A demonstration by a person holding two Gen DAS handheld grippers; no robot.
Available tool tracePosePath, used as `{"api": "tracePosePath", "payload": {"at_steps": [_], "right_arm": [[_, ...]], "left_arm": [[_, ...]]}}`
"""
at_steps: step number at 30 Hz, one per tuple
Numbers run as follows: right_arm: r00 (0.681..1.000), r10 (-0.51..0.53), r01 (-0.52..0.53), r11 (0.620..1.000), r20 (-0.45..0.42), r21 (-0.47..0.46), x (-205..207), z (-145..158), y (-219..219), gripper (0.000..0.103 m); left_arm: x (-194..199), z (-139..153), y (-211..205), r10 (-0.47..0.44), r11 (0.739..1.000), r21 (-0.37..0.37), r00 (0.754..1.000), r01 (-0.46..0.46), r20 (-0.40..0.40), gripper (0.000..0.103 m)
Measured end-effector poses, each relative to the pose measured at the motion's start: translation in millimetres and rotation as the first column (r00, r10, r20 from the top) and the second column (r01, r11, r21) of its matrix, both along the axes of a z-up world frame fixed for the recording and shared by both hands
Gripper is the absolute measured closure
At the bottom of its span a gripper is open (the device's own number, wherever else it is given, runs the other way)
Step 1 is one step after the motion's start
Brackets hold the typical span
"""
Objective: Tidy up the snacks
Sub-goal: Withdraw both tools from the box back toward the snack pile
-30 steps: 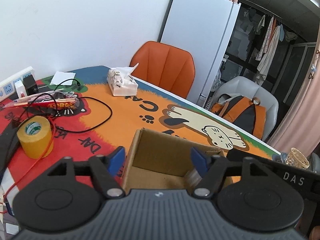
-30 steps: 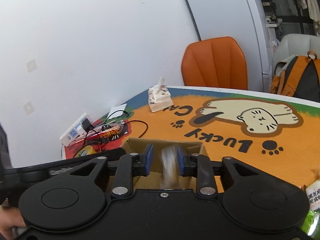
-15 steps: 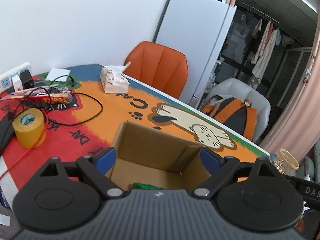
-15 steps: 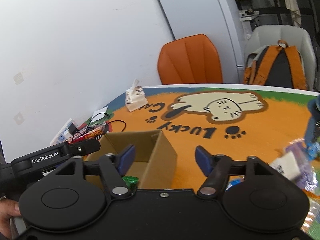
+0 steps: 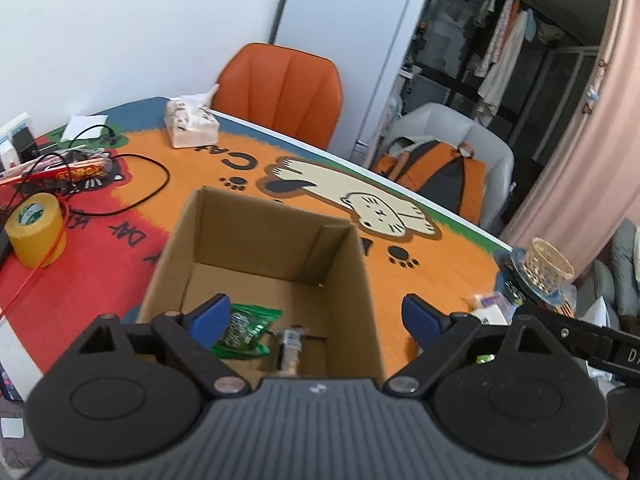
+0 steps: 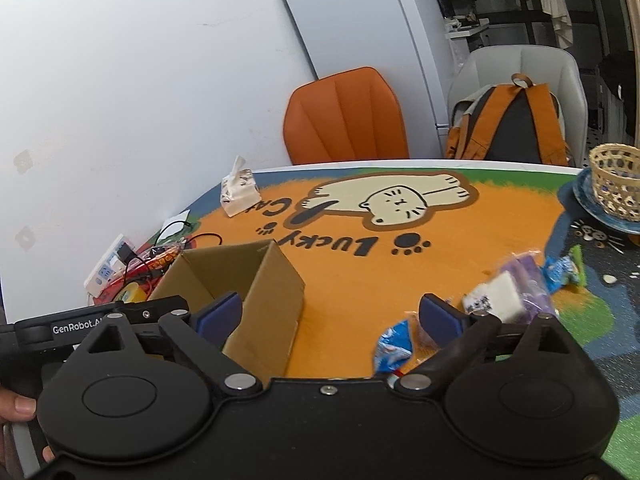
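An open cardboard box (image 5: 260,240) stands on the cat-print tablecloth. A green snack packet (image 5: 244,328) and a small clear-wrapped snack (image 5: 292,344) lie on its floor. My left gripper (image 5: 316,312) hovers open over the box's near edge, with nothing between its fingers. My right gripper (image 6: 331,312) is to the right of the box (image 6: 276,280), its jaws opening and empty. Loose snacks lie ahead of its right finger: a blue packet (image 6: 394,348), a white and purple packet (image 6: 504,296) and a blue-green packet (image 6: 564,270).
A yellow tape roll (image 5: 36,228), cables and a red packet sit left of the box, with a power strip (image 6: 108,268) by the wall. A tissue pack (image 5: 190,128) is at the far edge and a wicker basket (image 6: 616,184) at the right. An orange chair (image 5: 280,88) stands behind the table.
The right gripper opened, let go of the clear-wrapped snack over the box and swung right towards the loose snacks. The left gripper opened wider and moved over the box.
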State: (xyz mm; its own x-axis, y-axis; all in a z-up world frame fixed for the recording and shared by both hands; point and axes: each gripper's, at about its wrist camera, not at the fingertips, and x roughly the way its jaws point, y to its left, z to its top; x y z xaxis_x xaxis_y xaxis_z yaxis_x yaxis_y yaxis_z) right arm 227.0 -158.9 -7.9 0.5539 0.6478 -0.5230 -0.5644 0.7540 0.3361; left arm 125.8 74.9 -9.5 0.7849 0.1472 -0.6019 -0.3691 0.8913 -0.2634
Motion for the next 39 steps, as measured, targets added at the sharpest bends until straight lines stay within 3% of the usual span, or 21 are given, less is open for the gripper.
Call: {"api": "tracePosePath", "payload": {"at_steps": [11,16,25,32,35,39], "right_arm": [[0.999,-0.044,0.045,0.998,0.025,-0.039,-8.3,-2.2,-40.7,0.002],[0.998,-0.068,0.068,0.998,0.013,-0.013,-12.8,-6.1,-64.4,0.002],[0.99,-0.132,0.134,0.991,0.055,-0.03,-22.3,-1.2,-90.9,0.002],[0.982,-0.189,0.19,0.98,0.031,-0.052,-19.2,-13.3,-104.5,0.006],[0.976,-0.217,0.216,0.975,-0.004,-0.049,-14.7,-22.1,-110.1,0.01],[0.974,-0.223,0.221,0.974,-0.032,-0.056,-9.9,-34.6,-108.3,0.017]], "left_arm": [[6.6,-4.2,-41.7,-0.127,0.992,0.015,0.992,0.127,0.018,0.011],[9.4,-8.2,-57.9,-0.185,0.983,0.02,0.982,0.185,0.02,0.011],[14.0,-14.6,-81.4,-0.254,0.967,0.015,0.967,0.254,0.036,0.012],[22.8,-25.4,-100.6,-0.299,0.954,0.006,0.954,0.299,0.031,0.015],[25.4,-30.4,-109.7,-0.324,0.946,0.008,0.946,0.323,0.028,0.02],[34.2,-43.6,-114.4,-0.342,0.94,-0.019,0.94,0.342,-0.003,0.038]]}}
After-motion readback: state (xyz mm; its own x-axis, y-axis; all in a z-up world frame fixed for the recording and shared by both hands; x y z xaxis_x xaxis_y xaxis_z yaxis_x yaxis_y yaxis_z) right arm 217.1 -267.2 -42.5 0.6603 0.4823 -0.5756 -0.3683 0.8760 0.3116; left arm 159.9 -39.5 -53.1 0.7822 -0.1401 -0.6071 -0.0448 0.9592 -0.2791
